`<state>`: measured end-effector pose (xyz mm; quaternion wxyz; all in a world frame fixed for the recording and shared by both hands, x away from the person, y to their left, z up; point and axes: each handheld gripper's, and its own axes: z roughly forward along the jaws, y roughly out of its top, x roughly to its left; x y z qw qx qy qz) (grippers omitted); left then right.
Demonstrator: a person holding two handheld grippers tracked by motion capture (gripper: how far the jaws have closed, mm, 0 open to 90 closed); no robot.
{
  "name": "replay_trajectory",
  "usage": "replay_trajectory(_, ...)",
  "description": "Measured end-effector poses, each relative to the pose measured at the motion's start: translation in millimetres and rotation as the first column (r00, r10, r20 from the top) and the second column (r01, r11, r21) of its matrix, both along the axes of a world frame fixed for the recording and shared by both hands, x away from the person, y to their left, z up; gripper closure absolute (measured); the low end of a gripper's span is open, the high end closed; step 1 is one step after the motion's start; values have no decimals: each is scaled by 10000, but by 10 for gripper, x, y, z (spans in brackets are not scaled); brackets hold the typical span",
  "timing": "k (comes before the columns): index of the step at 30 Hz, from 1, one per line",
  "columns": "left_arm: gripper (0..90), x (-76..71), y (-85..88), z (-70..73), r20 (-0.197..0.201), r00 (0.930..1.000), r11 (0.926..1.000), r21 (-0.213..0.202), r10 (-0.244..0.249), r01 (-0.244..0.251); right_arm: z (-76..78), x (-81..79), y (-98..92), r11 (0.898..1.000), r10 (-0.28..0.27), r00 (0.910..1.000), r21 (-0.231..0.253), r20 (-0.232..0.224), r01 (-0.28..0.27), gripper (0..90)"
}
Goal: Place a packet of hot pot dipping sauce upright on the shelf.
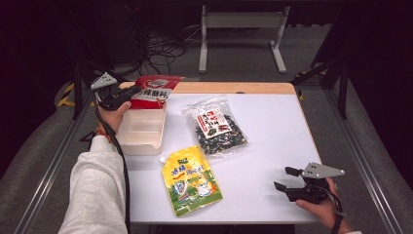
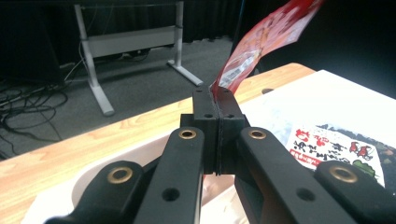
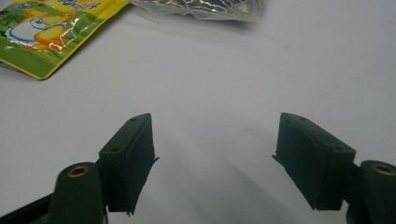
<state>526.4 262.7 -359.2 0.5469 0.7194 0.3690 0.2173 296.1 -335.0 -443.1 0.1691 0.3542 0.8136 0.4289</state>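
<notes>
A: Dark room, grey carpet, a white frame stand [image 1: 242, 29] on the floor at the far side, cables beside it. White table [image 1: 272, 126] with a wood strip along the far edge.

B: Step in hand?

A: Left gripper [image 1: 127, 93] is clamped on the edge of the red packet [image 1: 153, 90], jaws fully together on the film in the left gripper view [image 2: 215, 100]. The packet hangs over the far end of the white tray [image 1: 141, 130], at the far left of the table. I read this as placing the packet into the tray.

B: Is it touching the tray?

A: Hard to say from above; possibly resting on the far rim.

B: Right gripper [image 1: 287, 179]?

A: Near right, jaws wide, nothing between them, held low over bare table.

B: Next move?

A: Judgement: lower the packet flat inside the tray walls, then release. It is floppy and may drape over the rim.

B: Remaining items?

A: Seaweed bag [image 1: 216, 126] at centre, yellow pouch [image 1: 190, 181] nearer, both on the table outside the tray.
</notes>
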Motion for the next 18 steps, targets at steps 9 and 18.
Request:
replay_trajectory(9, 821, -32, 22, -25, -311, 9960, 9920, 971, 835, -801, 15, -16, 17, 9999, 145, 9998, -71, 101, -144, 273)
replay_trajectory(18, 872, 4, -20, -85, -942, 9904, 9702, 2299, 1011, -771, 1, -4, 18, 10000, 74, 10000, -60, 44, -73, 272)
